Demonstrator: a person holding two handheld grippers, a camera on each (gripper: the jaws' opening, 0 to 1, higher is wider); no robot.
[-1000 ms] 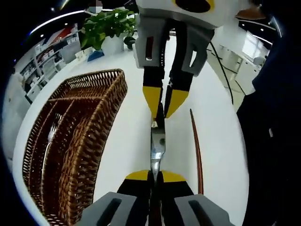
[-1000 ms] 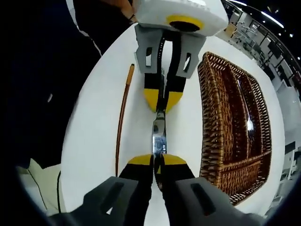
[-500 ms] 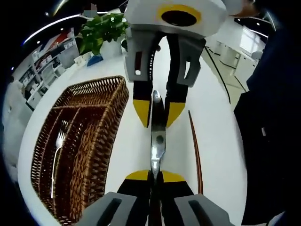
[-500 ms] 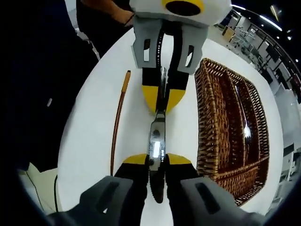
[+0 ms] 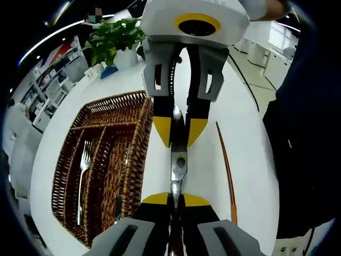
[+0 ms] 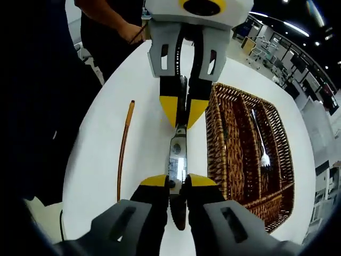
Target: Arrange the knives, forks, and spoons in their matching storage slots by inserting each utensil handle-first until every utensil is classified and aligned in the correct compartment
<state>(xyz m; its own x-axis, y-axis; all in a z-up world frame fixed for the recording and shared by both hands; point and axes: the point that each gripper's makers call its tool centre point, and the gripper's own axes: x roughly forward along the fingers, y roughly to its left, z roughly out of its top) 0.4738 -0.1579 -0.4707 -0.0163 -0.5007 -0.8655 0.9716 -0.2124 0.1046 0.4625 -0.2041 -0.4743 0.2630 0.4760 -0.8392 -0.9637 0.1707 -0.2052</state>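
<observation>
A silver utensil [image 5: 178, 162] hangs level over the white table [image 5: 250, 122], and I cannot tell what kind it is. My left gripper [image 5: 176, 199] is shut on one end of it. My right gripper [image 5: 179, 129] faces it from the top of the left gripper view, jaws slightly apart around the other end. In the right gripper view the utensil [image 6: 177, 154] lies in the gap of my right gripper [image 6: 177, 182], and my left gripper [image 6: 183, 113] pinches its far end. A wicker tray [image 5: 139, 140] with long compartments holds a fork [image 5: 82, 173]. The tray [image 6: 212, 143] and fork [image 6: 259, 143] sit right of the utensil.
A thin brown stick [image 5: 226, 168] with an orange end lies on the table on the side away from the tray, stick [image 6: 123, 152]. A potted plant [image 5: 113, 36] stands at the table's far edge. A person in dark clothes [image 5: 306, 133] stands close, a hand [image 6: 131, 33] near the table.
My right gripper's jaws have parted from the utensil's end, which now reaches further between them. The left gripper keeps its hold. Both views have shifted, so more of the tray shows.
</observation>
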